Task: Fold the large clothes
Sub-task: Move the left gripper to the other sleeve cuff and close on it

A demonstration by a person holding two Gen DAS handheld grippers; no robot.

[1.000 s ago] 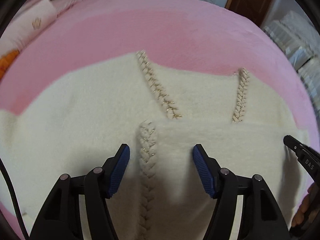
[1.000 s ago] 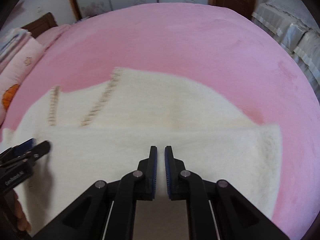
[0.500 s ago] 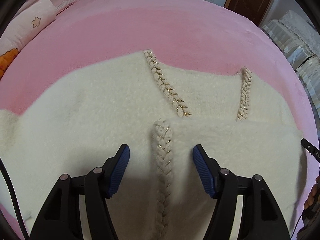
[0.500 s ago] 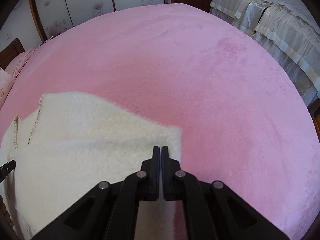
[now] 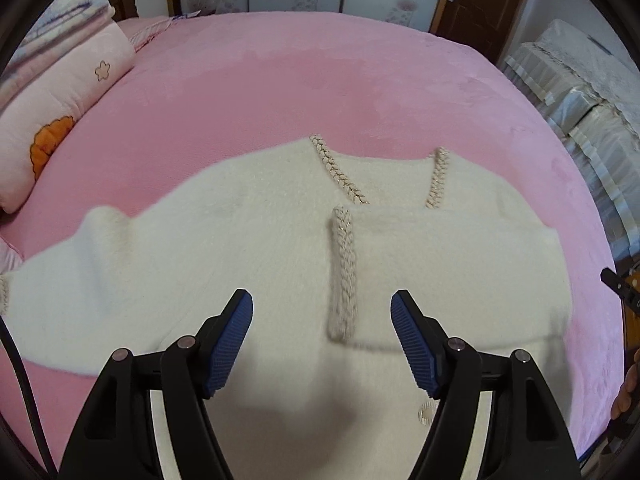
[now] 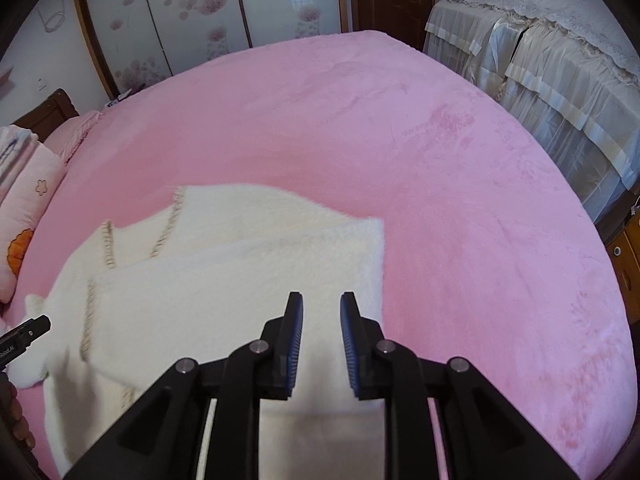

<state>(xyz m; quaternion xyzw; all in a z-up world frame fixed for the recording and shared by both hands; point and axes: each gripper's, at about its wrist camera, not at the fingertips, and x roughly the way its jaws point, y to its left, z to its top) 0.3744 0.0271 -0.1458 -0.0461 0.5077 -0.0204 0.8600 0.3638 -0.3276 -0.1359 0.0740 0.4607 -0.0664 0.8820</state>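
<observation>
A cream fuzzy cardigan [image 5: 260,248] lies flat on the pink bed [image 5: 280,80]. One side is folded over the front, and the braided trim [image 5: 343,268] runs down that fold. Its other sleeve [image 5: 92,248] stretches out to the left. My left gripper [image 5: 322,304] hovers above the cardigan with its jaws wide and still opening; nothing is between the pads. In the right wrist view the cardigan [image 6: 224,280] fills the lower left. My right gripper [image 6: 321,308] hangs over the folded edge with its jaws opening and an empty gap between them.
Pink pillows [image 5: 60,92] are stacked at the bed's left side. Cloth-covered furniture [image 6: 540,60] stands along the right. Wardrobe doors [image 6: 200,12] and a brown door [image 5: 472,0] are behind. Bare pink blanket [image 6: 440,160] extends beyond and right of the cardigan.
Both grippers have lifted and drawn back, so more of the bed shows. The right jaws went from shut to parted. The left jaws widened a little.
</observation>
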